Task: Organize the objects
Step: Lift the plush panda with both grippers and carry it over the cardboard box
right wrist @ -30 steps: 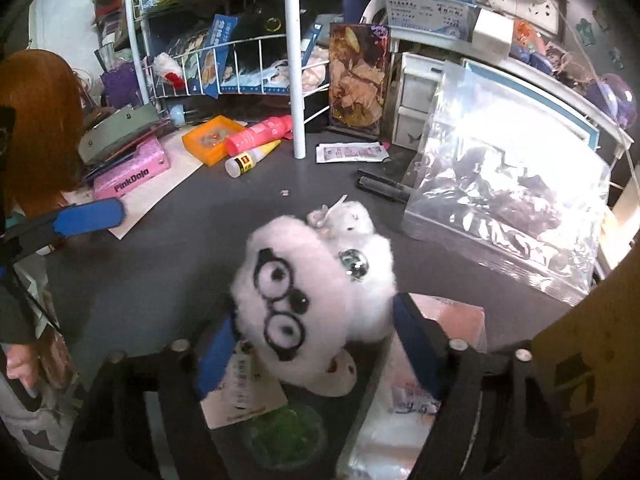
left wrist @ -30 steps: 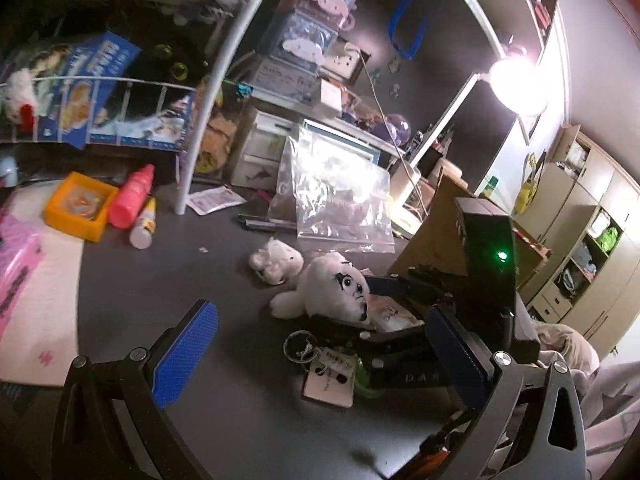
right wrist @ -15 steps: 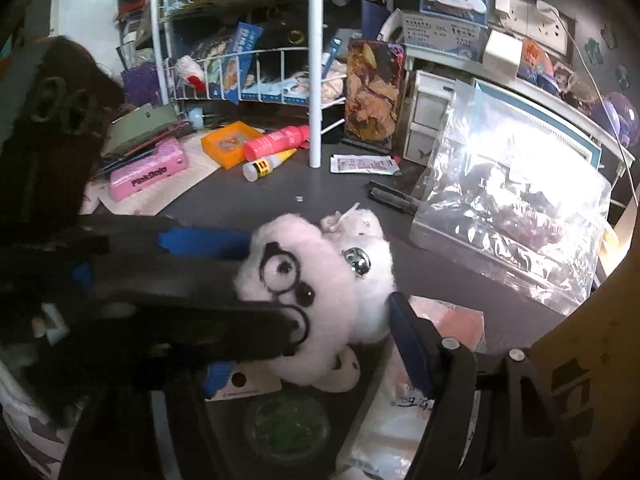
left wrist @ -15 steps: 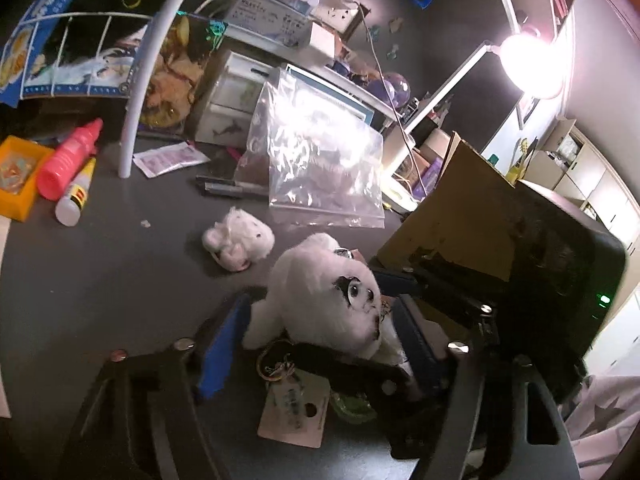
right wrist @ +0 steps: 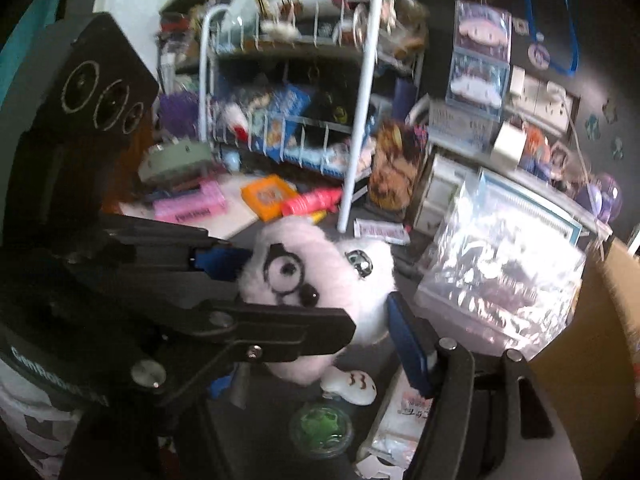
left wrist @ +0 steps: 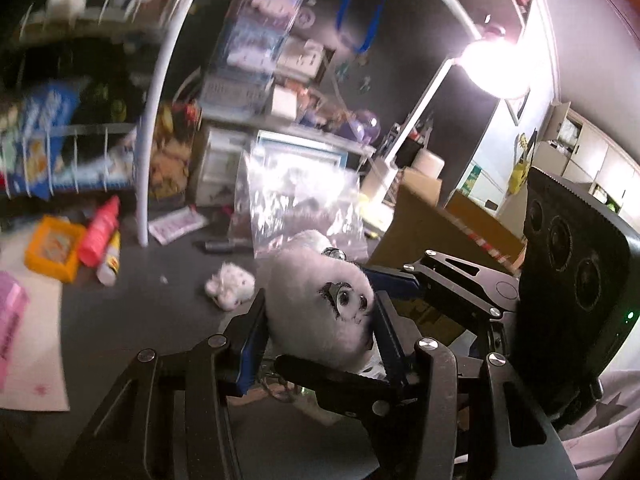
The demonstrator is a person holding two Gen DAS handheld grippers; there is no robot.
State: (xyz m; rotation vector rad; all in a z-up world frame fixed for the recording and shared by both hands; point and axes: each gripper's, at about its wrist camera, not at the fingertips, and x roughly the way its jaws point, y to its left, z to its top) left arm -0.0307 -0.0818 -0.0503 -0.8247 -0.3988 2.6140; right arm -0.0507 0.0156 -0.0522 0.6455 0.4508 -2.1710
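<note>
Both the left gripper (left wrist: pixel 318 322), whose jaws have just been closing, and the right gripper (right wrist: pixel 316 320) clamp the fluffy white plush seal with embroidered eyes (left wrist: pixel 320 308) lifted between them, while beyond lie the small white plush toy (left wrist: pixel 231 286), the clear plastic zip bag (left wrist: pixel 300 204) and the pink squeeze bottle (left wrist: pixel 102 230), all unsorted, so the tidying looks barely begun.

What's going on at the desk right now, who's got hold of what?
Both handheld grippers are clamped on the same white plush toy. The left gripper, whose jaws have just been closing, squeezes its head from both sides, and the right gripper grips it too. A smaller white plush lies on the dark desk, in front of a clear plastic bag.
</note>
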